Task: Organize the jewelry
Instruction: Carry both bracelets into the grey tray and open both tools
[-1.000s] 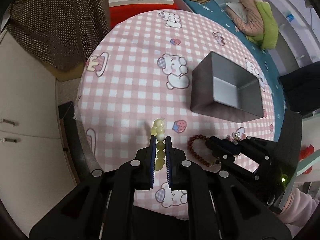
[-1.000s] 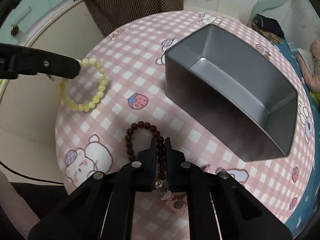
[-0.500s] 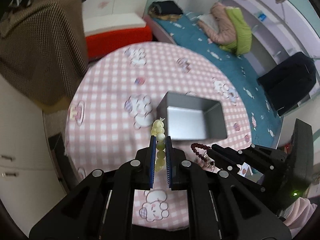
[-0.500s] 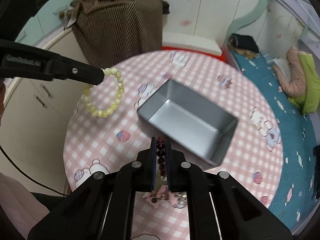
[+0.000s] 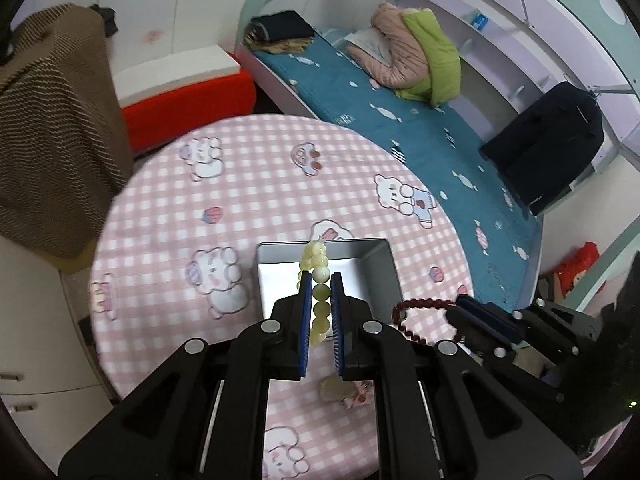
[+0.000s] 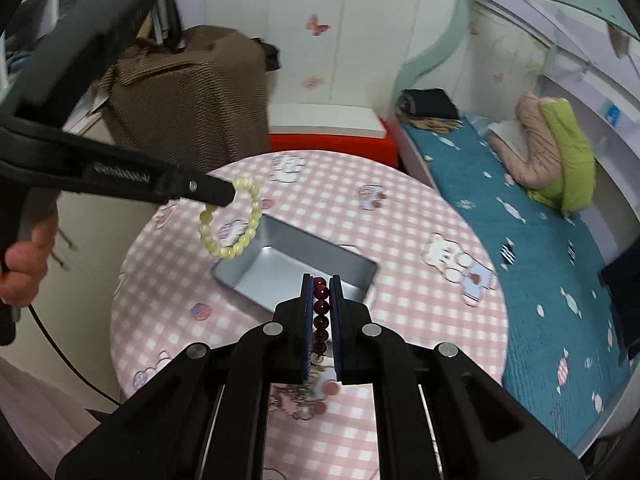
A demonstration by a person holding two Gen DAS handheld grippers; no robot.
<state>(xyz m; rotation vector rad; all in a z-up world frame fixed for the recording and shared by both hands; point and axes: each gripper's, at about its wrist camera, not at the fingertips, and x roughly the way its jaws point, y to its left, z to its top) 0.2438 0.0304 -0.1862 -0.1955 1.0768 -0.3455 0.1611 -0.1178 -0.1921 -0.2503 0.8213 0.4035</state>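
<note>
My left gripper is shut on a pale yellow bead bracelet, held in the air over the grey metal box. From the right wrist the same yellow bracelet hangs as a ring from the left gripper, above the near left corner of the box. My right gripper is shut on a dark red bead bracelet, lifted above the table near the box's front edge. In the left wrist view the red bracelet hangs from the right gripper to the right of the box.
A round table with a pink checked bear cloth carries the box. A small pink charm piece lies on the cloth near me. A brown coat hangs behind the table, a red seat and a blue bed stand beyond.
Both grippers rose from the cloth with their bracelets. The yellow bracelet has moved right to over the box; the red one is lifted clear of the table.
</note>
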